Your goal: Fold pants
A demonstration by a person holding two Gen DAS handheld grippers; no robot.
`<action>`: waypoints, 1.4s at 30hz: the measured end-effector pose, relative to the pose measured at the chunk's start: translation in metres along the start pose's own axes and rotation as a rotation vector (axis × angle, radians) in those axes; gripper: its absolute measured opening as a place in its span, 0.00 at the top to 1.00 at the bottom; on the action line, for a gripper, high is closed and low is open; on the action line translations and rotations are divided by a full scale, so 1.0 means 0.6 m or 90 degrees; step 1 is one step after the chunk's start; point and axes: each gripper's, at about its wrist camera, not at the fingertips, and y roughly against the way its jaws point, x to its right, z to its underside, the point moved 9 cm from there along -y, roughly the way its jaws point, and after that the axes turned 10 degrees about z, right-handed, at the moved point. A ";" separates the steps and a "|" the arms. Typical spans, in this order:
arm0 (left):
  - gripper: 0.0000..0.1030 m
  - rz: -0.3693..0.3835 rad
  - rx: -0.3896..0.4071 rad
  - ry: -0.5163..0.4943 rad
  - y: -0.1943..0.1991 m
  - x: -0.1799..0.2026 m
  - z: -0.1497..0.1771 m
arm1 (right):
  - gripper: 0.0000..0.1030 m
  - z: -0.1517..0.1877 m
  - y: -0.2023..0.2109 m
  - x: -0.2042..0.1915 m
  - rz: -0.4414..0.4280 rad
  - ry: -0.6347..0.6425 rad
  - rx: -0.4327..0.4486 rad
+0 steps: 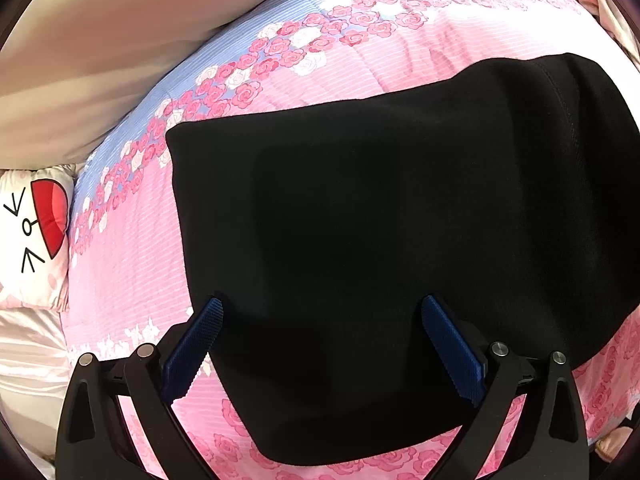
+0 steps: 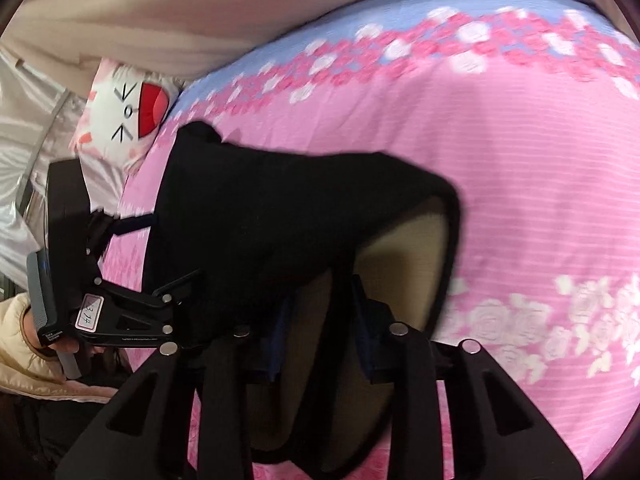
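Note:
The black pants (image 1: 380, 240) lie flat on the pink rose-print bedspread (image 1: 132, 264), folded into a wide block. My left gripper (image 1: 320, 320) is open and hovers just above the near edge of the pants, blue pads (image 1: 192, 348) spread wide, holding nothing. In the right wrist view my right gripper (image 2: 320, 312) is shut on the pants (image 2: 260, 220) and lifts an edge, so the beige lining (image 2: 400, 264) shows. The left gripper (image 2: 132, 304) shows at the left of that view, beside the pants.
A white cat-face pillow (image 1: 32, 232) lies at the left of the bed, also in the right wrist view (image 2: 128, 120). A beige wall or headboard (image 1: 100, 40) runs behind the bed. Pale satin fabric (image 1: 28, 360) lies beside the bedspread.

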 end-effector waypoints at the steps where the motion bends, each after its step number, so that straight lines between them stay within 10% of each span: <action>1: 0.05 0.000 0.000 0.000 0.000 0.000 -0.001 | 0.74 -0.005 0.012 -0.002 0.016 0.001 0.017; 3: 0.05 0.002 -0.001 0.001 0.000 -0.002 -0.002 | 0.93 -0.017 0.052 0.006 0.010 -0.033 0.059; 14: 0.05 -0.005 0.030 -0.029 0.011 0.008 -0.009 | 0.88 0.006 0.041 0.084 -0.011 -0.191 0.046; 17: 0.05 -0.040 0.053 -0.008 0.042 -0.028 -0.015 | 0.85 0.000 0.137 0.125 0.099 -0.247 0.140; 24: 0.05 -0.031 0.028 0.103 0.002 -0.131 -0.021 | 0.87 -0.032 0.082 -0.035 0.051 -0.048 0.065; 26: 0.05 -0.019 0.035 0.108 -0.003 -0.133 -0.021 | 0.93 -0.020 0.009 0.005 0.132 -0.048 0.018; 28: 0.05 -0.010 0.048 0.104 -0.004 -0.132 -0.021 | 1.00 -0.021 0.004 0.064 0.049 -0.218 0.038; 30: 0.05 -0.004 0.055 0.103 -0.001 -0.129 -0.022 | 1.00 -0.028 0.047 0.079 0.113 -0.271 0.062; 32: 0.05 0.000 0.073 0.120 0.017 -0.144 -0.009 | 0.97 -0.051 0.079 0.020 0.151 -0.165 0.069; 35: 0.05 0.021 0.080 0.147 0.036 -0.138 0.023 | 0.95 -0.071 0.062 -0.103 0.058 -0.057 0.028; 42: 0.05 0.078 0.070 0.167 0.016 -0.119 0.070 | 0.96 -0.153 -0.137 -0.290 0.046 0.093 -0.058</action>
